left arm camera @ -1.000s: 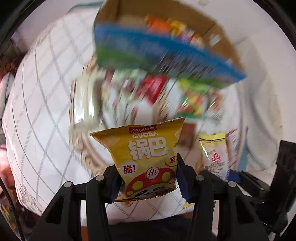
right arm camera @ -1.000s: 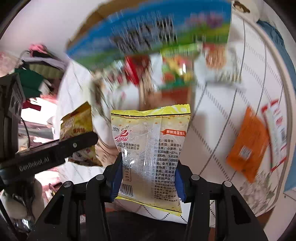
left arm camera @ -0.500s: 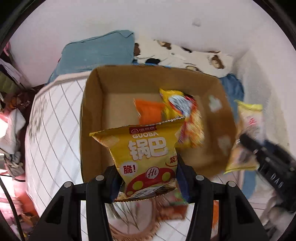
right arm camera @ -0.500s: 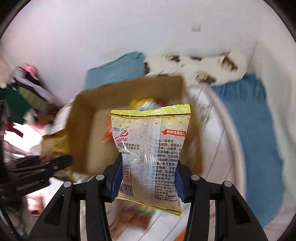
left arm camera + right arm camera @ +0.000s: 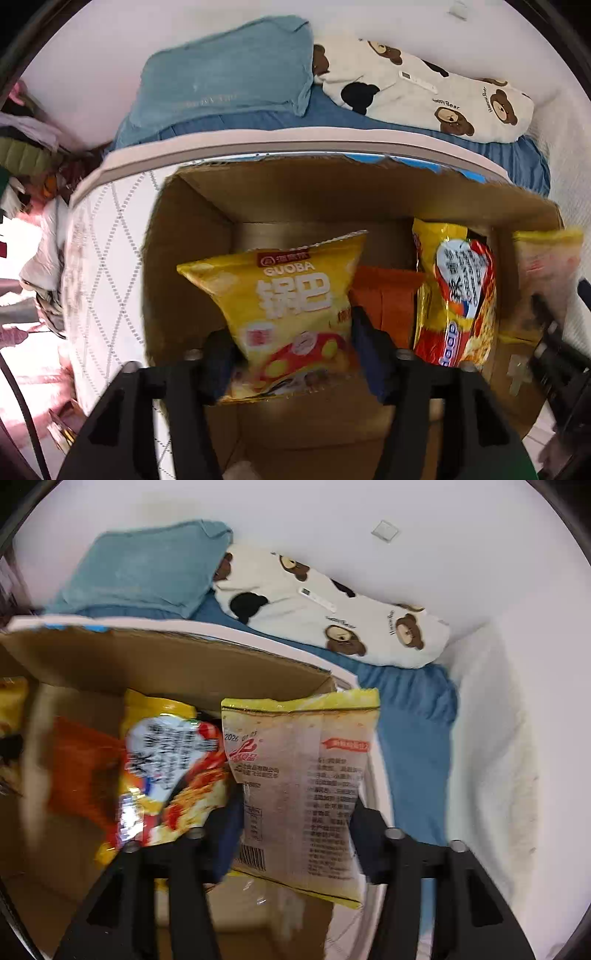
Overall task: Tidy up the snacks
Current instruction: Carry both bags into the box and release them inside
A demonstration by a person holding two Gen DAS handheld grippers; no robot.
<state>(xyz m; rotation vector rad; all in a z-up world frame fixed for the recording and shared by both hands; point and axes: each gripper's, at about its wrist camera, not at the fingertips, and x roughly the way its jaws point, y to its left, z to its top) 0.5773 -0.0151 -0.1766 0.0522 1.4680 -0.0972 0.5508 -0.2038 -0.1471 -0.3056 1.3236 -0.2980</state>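
My left gripper (image 5: 291, 354) is shut on a yellow Guoba snack bag (image 5: 291, 306) and holds it upright inside the open cardboard box (image 5: 177, 266). In the box stand an orange packet (image 5: 388, 299) and a yellow-red noodle packet (image 5: 454, 299). My right gripper (image 5: 295, 834) is shut on a pale yellow biscuit bag (image 5: 299, 786), held at the box's right end (image 5: 221, 672). The noodle packet (image 5: 173, 768) and orange packet (image 5: 81, 768) show to its left. The biscuit bag also shows in the left wrist view (image 5: 546, 273) at the box's right wall.
The box sits on a white quilted mattress (image 5: 107, 236). Behind it lie a teal pillow (image 5: 225, 77) and a bear-print pillow (image 5: 428, 96) on a blue sheet (image 5: 413, 731). White walls close the back and right. Clutter lies off the left side (image 5: 29, 147).
Both grippers have swung from the snack pile on the bed up to the cardboard box. The Guoba bag has now moved down inside it, and the biscuit bag has reached its right end.
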